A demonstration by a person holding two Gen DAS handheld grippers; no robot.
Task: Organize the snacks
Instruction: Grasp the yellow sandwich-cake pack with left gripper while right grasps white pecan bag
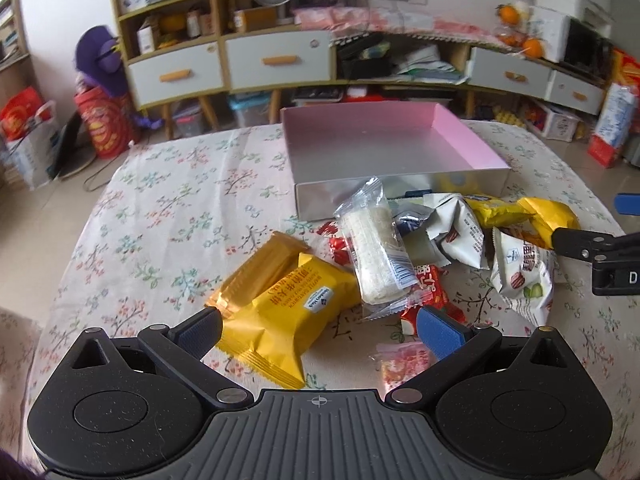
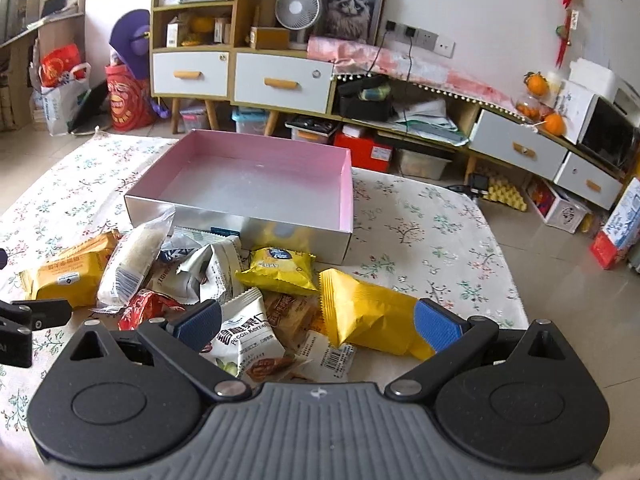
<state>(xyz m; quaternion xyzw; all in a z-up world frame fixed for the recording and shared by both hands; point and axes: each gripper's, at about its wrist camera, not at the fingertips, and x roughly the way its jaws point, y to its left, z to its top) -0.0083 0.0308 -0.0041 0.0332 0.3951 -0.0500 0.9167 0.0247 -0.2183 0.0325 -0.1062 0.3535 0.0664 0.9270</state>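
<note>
left gripper (image 1: 320, 330) spread, straddled yellow packet (image 1: 288, 312) | right gripper (image 2: 318, 324) spread, over pecan packet (image 2: 250, 344) | pink box (image 2: 344, 184) beyond, apart

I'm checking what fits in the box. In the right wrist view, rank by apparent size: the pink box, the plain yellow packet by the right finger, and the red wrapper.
1. pink box, clearly largest.
2. plain yellow packet; nearness to the camera enlarges it.
3. red wrapper, smallest, though partly hidden under other snacks.
</note>
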